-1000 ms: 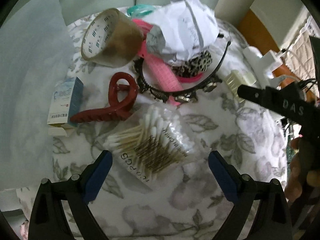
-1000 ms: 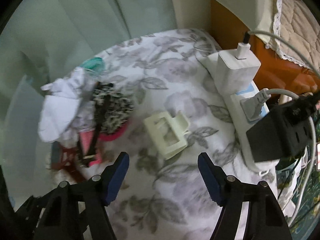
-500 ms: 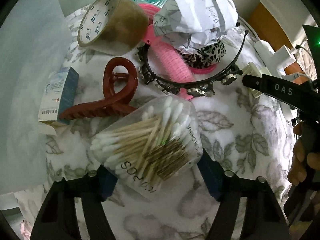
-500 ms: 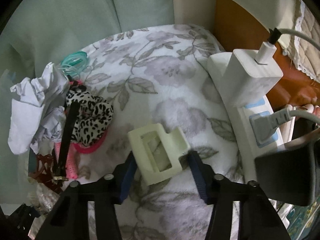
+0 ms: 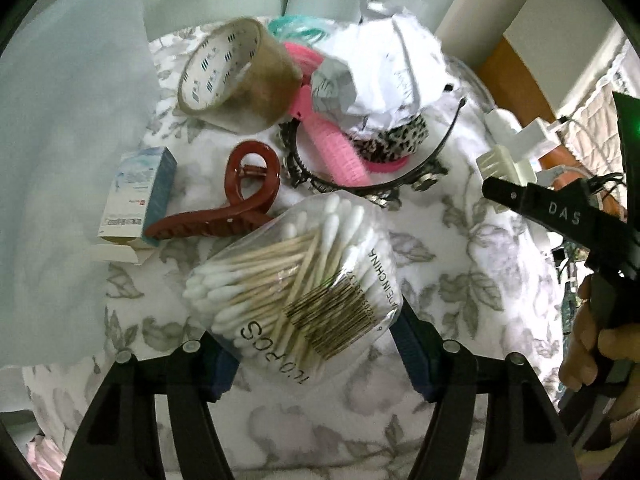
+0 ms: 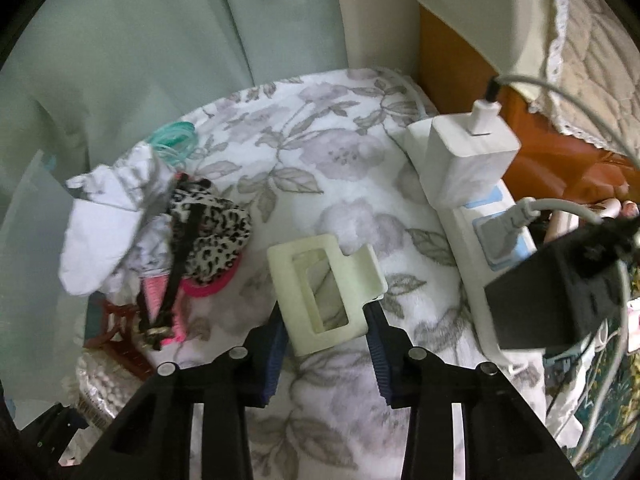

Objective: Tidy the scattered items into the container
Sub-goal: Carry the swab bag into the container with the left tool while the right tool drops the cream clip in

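Left gripper jaws pinching clear bag of wooden cotton swabs, frame centre; right gripper jaws clamping cream rectangular plastic hair clip, long axis along jaws.

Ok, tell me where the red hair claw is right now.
In the left wrist view the red hair claw lies on the floral cloth, left of centre, between the small blue box and the bag of cotton swabs, below the tape roll.
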A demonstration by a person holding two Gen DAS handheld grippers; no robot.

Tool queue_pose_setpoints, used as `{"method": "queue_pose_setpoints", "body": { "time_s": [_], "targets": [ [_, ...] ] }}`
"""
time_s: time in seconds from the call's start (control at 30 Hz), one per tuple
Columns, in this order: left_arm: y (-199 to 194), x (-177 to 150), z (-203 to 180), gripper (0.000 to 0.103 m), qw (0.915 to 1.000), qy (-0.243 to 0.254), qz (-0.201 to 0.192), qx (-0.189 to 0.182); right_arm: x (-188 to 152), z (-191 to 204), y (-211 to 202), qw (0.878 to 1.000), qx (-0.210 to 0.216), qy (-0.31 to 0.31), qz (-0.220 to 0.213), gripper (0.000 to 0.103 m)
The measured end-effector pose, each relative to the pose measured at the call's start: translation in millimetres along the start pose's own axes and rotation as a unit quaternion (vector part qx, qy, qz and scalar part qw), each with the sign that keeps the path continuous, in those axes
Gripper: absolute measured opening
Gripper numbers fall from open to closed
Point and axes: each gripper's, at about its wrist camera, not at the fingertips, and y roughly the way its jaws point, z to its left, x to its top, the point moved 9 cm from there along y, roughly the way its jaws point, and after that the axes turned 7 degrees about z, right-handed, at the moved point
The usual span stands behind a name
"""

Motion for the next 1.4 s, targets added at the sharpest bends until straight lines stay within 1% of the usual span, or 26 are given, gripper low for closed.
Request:
{"method": "queue_pose_setpoints", "body": {
  "time_s": [0.03, 0.2, 0.4, 0.53, 0.67, 0.77, 0.93, 1.03, 1.13, 1.23, 1.4],
  "targets": [
    [-7, -1, 0, 0.070, 1.0000, 0.000, -0.006, -0.001, -2, 2, -8, 1.000, 0.004, 0.001, -0.005, 0.041],
    [-39, 17, 3, 0.070, 0.9982, 0.005, -0.058, -0.011, -1, 22, -37, 0.999, 0.016, -0.006, -0.036, 0.041],
    [-79, 40, 5, 0.070, 0.9922, 0.010, -0.122, -0.024, 2, 51, -92, 0.996, 0.034, -0.026, -0.080, 0.041],
    [-117, 49, 15, 0.070, 0.9844, 0.003, -0.173, -0.030, 3, 84, -129, 0.991, 0.050, -0.054, -0.111, 0.041],
    [-152, 53, 38, 0.070, 0.9768, -0.018, -0.210, -0.038, 4, 120, -165, 0.984, 0.069, -0.086, -0.144, 0.041],
    [-173, 53, 56, 0.070, 0.9712, -0.036, -0.232, -0.041, 2, 150, -185, 0.977, 0.084, -0.112, -0.160, 0.041],
    [-202, 51, 91, 0.070, 0.9611, -0.067, -0.266, -0.035, -5, 198, -209, 0.966, 0.110, -0.155, -0.176, 0.041],
    [-215, 49, 117, 0.070, 0.9549, -0.089, -0.282, -0.024, -9, 226, -214, 0.960, 0.122, -0.182, -0.177, 0.041],
    [-218, 48, 140, 0.070, 0.9522, -0.111, -0.284, -0.017, -11, 252, -212, 0.954, 0.132, -0.206, -0.173, 0.041],
    [-214, 48, 163, 0.070, 0.9513, -0.135, -0.277, -0.014, -11, 280, -205, 0.950, 0.141, -0.228, -0.162, 0.041],
    [-204, 48, 200, 0.070, 0.9493, -0.172, -0.263, -0.004, -15, 325, -178, 0.945, 0.158, -0.260, -0.122, 0.041]
  ]
}}
